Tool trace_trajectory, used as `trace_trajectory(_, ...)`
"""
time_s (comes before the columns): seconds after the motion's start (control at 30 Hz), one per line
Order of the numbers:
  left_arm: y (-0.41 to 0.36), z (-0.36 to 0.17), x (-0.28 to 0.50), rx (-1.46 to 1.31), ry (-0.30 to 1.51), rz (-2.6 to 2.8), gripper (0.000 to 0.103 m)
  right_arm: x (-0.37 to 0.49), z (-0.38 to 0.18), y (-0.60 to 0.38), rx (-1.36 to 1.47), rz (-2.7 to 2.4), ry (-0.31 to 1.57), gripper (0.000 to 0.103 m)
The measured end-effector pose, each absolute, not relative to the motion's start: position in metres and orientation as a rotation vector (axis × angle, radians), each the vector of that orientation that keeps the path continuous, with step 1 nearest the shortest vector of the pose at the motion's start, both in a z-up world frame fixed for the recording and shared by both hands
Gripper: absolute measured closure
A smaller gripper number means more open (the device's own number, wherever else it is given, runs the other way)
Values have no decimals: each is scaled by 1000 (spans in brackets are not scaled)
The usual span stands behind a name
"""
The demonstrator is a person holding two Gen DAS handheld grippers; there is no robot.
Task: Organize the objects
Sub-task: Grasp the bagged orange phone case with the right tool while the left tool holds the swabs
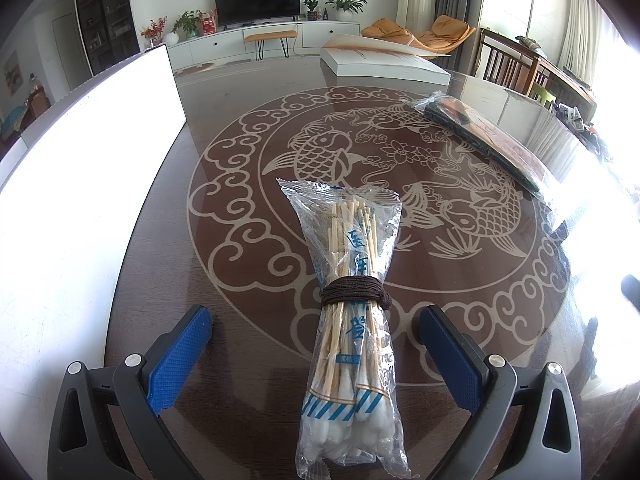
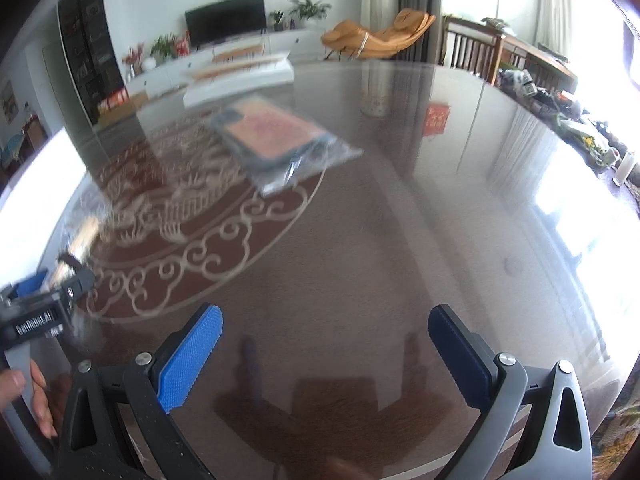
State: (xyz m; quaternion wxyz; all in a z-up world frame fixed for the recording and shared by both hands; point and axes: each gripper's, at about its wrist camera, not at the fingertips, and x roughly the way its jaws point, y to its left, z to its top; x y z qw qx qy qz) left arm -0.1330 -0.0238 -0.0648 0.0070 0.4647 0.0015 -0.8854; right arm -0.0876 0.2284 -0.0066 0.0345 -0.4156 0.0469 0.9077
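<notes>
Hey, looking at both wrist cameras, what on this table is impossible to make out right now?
- Flat plastic-wrapped packet: right wrist view, motion blur hides its printing.
- Cotton swab bag: left wrist view, near end cut off by the bottom edge.
- White board: left wrist view, overexposed; no surface detail.
- Table's right side: both views, window glare washes it out.

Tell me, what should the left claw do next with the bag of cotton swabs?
Probably close on it. The left claw is open, its blue pads either side of the cotton swab bag, which lies on the table between them, untouched.
</notes>
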Motion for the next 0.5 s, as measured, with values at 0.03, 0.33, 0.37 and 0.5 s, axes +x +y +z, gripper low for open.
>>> trace_trajectory(0.03,-24,-65,-133,1454,5,-2769,0,-89,6,240,-1173,2816,209,0)
trace_trajectory(0.33,-24,-65,-133,1454,4,-2770,0,-266,9,244,-1607,2918,154,0)
trace_trajectory(0.37,-24,-65,-133,1454,4,-2770,0,-284,1,238,-1671,2891,144,0)
trace_trajectory(0.5,-24,-65,-133,1454,4,-2770,0,-327,-20,215,-1806,2851,162,0)
